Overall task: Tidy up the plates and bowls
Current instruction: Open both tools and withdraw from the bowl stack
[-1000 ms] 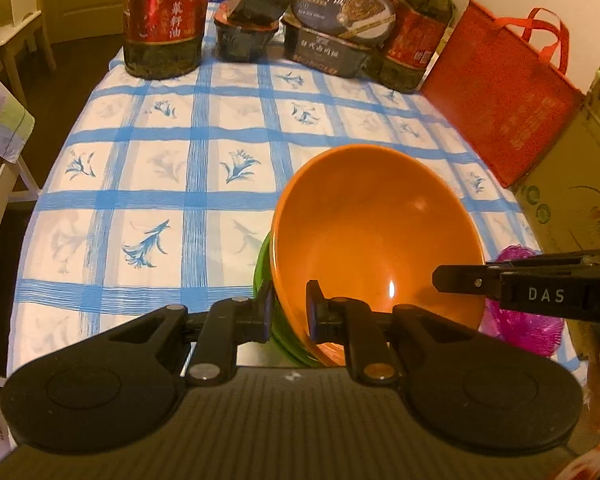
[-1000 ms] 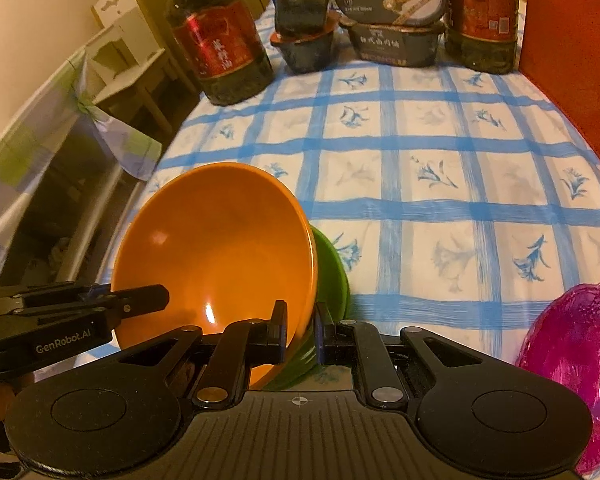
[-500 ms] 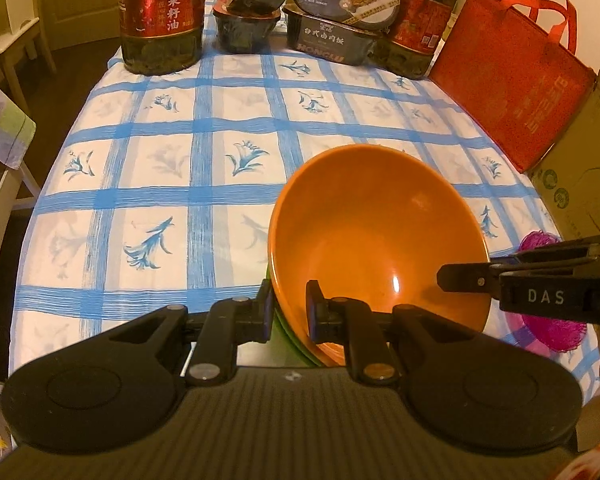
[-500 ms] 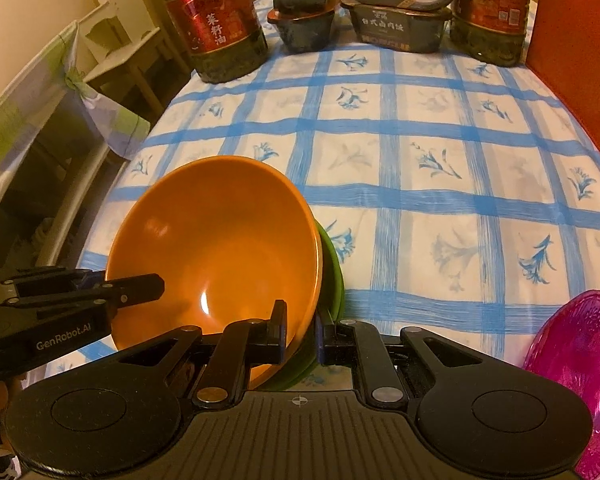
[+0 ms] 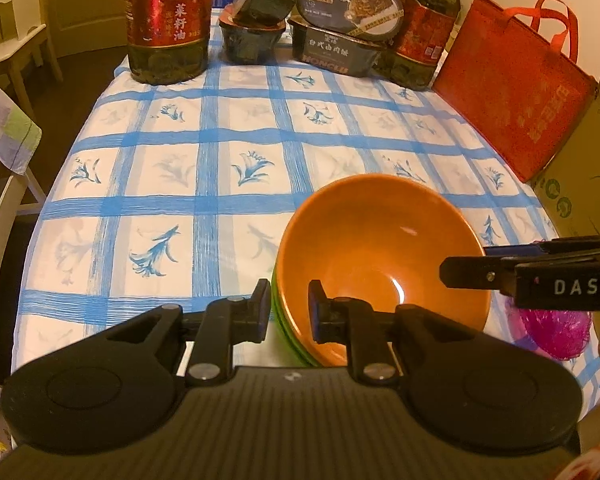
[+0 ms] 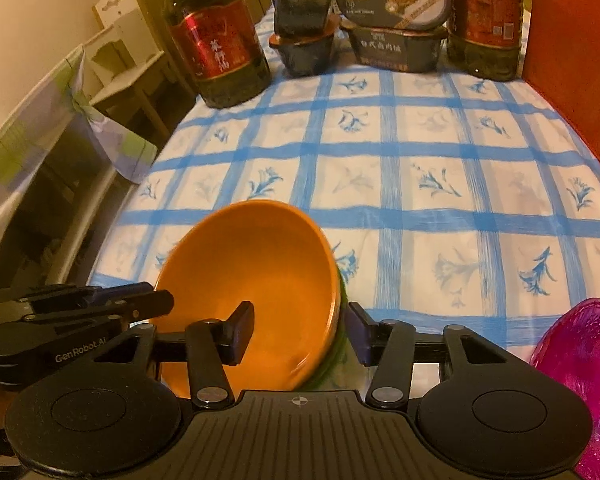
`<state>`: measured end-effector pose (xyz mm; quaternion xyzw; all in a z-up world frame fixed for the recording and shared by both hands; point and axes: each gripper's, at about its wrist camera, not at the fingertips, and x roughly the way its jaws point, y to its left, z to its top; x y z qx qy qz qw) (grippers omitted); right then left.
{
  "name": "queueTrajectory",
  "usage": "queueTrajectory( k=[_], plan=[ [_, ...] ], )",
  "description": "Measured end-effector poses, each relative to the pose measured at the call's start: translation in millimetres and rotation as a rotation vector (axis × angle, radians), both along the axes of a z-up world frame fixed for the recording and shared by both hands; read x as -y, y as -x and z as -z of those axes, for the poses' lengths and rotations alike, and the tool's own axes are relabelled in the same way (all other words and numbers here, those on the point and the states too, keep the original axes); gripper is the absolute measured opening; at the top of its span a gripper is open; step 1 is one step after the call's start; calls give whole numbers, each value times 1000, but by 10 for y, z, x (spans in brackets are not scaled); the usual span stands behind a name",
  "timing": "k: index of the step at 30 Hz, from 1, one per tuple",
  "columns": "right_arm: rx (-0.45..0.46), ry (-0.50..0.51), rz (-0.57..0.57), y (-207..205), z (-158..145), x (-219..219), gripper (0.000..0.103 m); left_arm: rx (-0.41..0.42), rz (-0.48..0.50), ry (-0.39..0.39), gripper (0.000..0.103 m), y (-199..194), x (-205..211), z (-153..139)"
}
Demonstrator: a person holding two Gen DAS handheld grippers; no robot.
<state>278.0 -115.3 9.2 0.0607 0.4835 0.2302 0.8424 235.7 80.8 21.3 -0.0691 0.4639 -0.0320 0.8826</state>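
Right wrist view: green bowl mostly hidden under orange bowl.

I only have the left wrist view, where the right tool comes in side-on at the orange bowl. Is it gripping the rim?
Observer: No. The right tool straddles the rim of the orange bowl with its jaws opening, and neither pad presses on it.
Operator: Where do its fingers sit?
Observer: One finger is inside the orange bowl. The other is outside, beyond the green bowl nested under it.
Operator: And the pink bowl?
Observer: The pink bowl lies off to that tool's right, and the fingers do not touch it.
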Motion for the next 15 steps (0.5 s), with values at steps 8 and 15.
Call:
queueTrajectory(
  k=[8,15],
  plan=[
    [0,-64,65,119,-47,222,50,16,-43,38,25,108,-96,-60],
    [-7,-106,116,377,-57,390,54,35,-79,79,32,339,-127,-135]
  ],
)
